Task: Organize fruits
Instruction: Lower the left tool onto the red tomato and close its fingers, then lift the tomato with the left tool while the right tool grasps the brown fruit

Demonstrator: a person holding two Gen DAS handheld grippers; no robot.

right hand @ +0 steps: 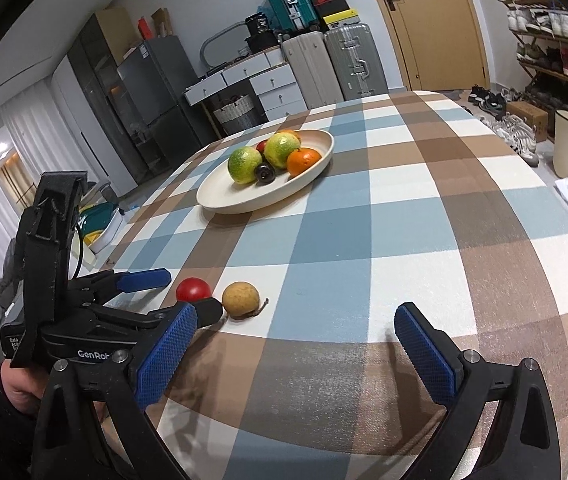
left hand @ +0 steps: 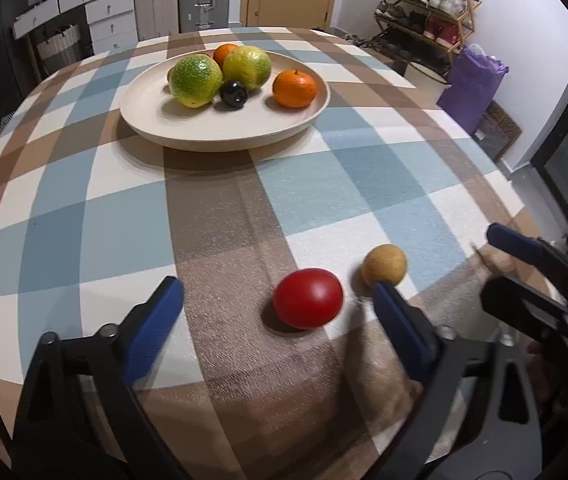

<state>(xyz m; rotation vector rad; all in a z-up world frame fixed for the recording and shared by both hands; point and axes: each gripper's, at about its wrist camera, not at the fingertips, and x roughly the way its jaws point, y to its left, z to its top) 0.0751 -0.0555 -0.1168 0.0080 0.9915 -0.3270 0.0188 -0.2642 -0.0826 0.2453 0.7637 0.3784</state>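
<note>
- "GenRob" is printed on the left gripper [right hand: 188, 292], jaws wide around the red fruit [right hand: 193, 289].
- Right gripper [right hand: 296, 356]: jaws wide, nothing between them, over the table [right hand: 364, 240].

- A table [left hand: 84, 184] under a checked cloth [left hand: 212, 216] of blue, brown and cream squares fills the left wrist view.
- A cream plate [left hand: 220, 132] sits directly on the cloth toward 12 o'clock, well apart from the loose fruit.
- A red tomato [left hand: 308, 298] lies on the cloth toward 5 o'clock.
- A small tan round fruit [left hand: 384, 265] lies just beside the tomato, at its 2 o'clock; whether they touch is unclear.
</note>
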